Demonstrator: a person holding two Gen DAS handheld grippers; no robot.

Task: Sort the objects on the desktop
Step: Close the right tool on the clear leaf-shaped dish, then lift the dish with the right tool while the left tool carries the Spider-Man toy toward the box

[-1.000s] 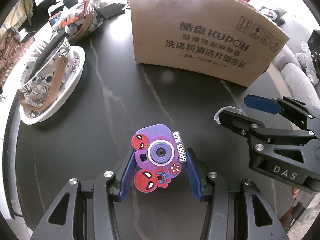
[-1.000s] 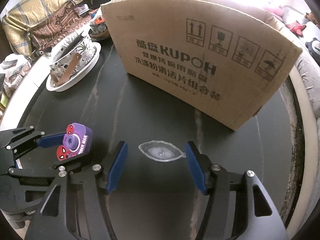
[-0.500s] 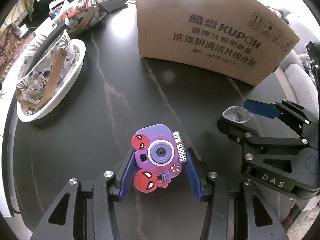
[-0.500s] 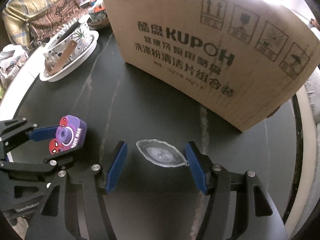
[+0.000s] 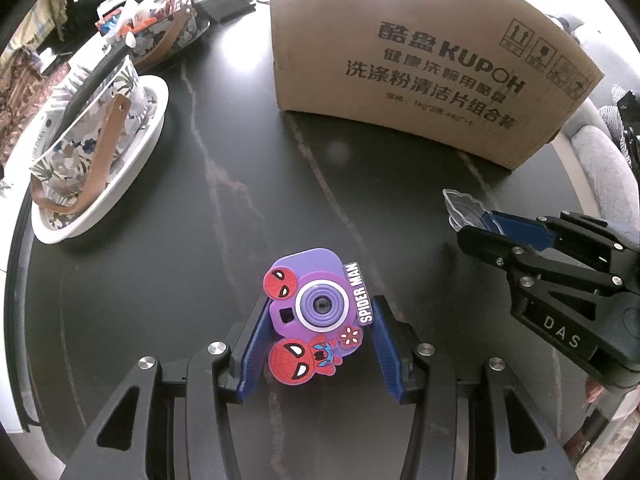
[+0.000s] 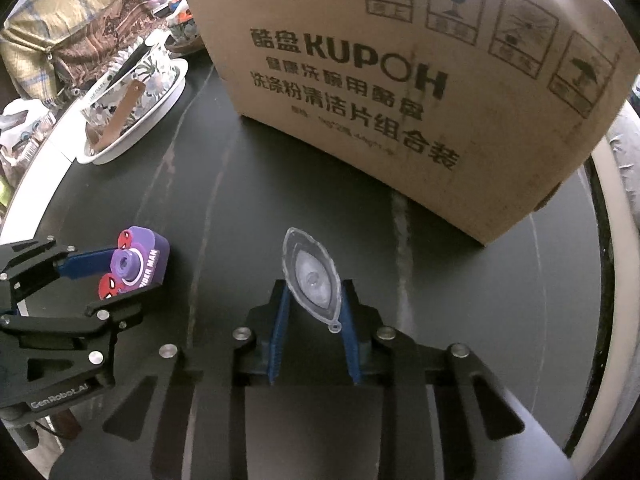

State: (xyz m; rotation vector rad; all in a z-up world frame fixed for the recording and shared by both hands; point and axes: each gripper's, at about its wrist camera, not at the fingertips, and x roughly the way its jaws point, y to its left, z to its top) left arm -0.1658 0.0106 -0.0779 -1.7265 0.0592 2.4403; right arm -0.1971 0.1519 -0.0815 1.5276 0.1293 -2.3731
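A purple Spider-Man toy camera [image 5: 316,312] sits upright between the blue pads of my left gripper [image 5: 320,322], which is shut on its two sides just over the dark table [image 5: 200,240]. In the right wrist view the toy camera [image 6: 138,266] and the left gripper [image 6: 114,282] show at the left. My right gripper [image 6: 316,292] has its jaws closing tight on a clear leaf-shaped dish [image 6: 310,276]. The pads press on the dish's two long edges and its tip points away. The left wrist view shows the dish [image 5: 464,208] sticking out of the right gripper [image 5: 482,226].
A large cardboard box [image 5: 420,60] with printed lettering stands at the back of the table, close behind the dish [image 6: 400,80]. A white plate [image 5: 154,120] holding a floral bag sits at the left, with more clutter behind it. The table's pale rim [image 6: 608,240] curves along the right.
The right gripper's jaws have gone from wide apart around the flat-lying dish to pressed on it, and the dish now stands lengthwise between the pads. The left gripper and toy camera stay put.
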